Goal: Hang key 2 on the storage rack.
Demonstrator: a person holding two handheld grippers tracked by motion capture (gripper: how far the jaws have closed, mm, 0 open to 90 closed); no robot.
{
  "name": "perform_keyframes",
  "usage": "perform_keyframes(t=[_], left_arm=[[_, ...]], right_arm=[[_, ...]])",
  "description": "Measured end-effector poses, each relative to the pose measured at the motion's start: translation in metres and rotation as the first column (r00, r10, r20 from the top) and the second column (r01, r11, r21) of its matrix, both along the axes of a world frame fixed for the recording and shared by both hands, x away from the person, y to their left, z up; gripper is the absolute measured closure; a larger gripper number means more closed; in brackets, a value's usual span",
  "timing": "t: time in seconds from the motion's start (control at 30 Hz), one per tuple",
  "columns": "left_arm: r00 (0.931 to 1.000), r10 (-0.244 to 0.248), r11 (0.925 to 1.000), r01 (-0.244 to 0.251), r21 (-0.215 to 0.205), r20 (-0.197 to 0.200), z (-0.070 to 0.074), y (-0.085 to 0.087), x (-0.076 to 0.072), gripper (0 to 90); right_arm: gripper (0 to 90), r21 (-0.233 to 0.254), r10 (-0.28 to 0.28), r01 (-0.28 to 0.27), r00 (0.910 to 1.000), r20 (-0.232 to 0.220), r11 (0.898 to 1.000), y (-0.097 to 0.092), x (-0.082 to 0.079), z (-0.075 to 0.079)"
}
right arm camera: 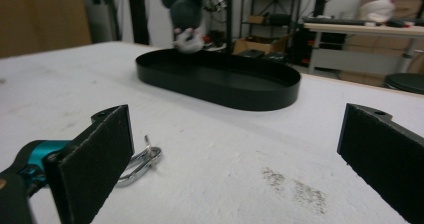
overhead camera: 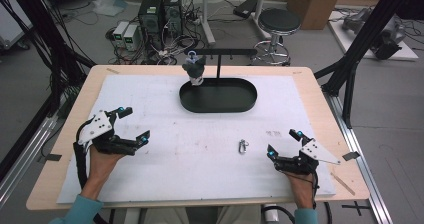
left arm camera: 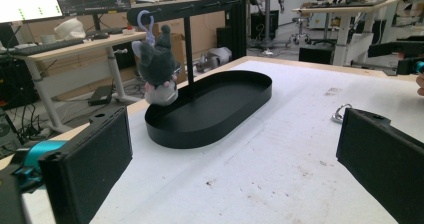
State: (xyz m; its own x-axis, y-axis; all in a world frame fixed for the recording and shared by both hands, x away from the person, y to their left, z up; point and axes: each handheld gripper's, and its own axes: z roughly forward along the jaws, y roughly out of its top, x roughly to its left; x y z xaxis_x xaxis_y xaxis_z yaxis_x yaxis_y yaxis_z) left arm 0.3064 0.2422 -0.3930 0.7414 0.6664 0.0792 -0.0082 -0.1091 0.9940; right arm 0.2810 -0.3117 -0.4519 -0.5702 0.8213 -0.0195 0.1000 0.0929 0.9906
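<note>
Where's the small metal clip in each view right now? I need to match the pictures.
High view: the metal clip lies on the white mat, right of centre, nearer the right hand-held gripper.
Left gripper view: far right, just above the right jaw.
Right gripper view: lower left, beside the left jaw.
Shared landmark: the black oval tray, beyond the clip.

Table (overhead camera: 60, 149): light wooden top, covered almost wholly by a white mat (overhead camera: 150, 134), with bare wood showing along the edges. Mat surface scuffed and lightly stained in places. Black oval tray (overhead camera: 235, 104) stands on the mat toward the far side. Small metal carabiner (overhead camera: 243, 146) lies flat on the mat, nearer the person, well apart from the tray.
</note>
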Motion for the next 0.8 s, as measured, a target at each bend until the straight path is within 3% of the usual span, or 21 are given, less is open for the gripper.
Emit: perform_keyframes(t=[0.2,0.43,0.57,0.67,0.8], left_arm=[[1.0000,-0.003,1.0000,0.003,0.001,-0.001,-0.002,0.002,-0.002,1.7],[0.9998,-0.020,0.9998,0.020,0.002,-0.004,-0.004,0.002,-0.006,1.7],[0.9997,-0.018,0.9995,0.018,-0.025,0.017,-0.006,0.004,-0.009,1.7],[0.9999,-0.013,0.9998,0.013,-0.015,0.009,-0.009,0.005,-0.009,1.7],[0.9999,-0.014,0.9997,0.014,-0.019,0.002,-0.012,0.004,-0.010,1.7]], right_arm=[[0.7,-0.073,0.105,-0.107,0.9937,-0.040,0.992,0.008,0.008,0.019],[0.7,-0.158,0.154,-0.171,0.9815,-0.114,0.972,0.011,0.017,0.041],[0.7,-0.204,0.208,-0.239,0.9644,-0.164,0.949,0.017,0.023,0.050],[0.8,-0.232,0.246,-0.293,0.9461,-0.210,0.928,0.023,0.026,0.054],[0.8,-0.276,0.256,-0.323,0.9336,-0.251,0.905,0.030,0.031,0.057]])
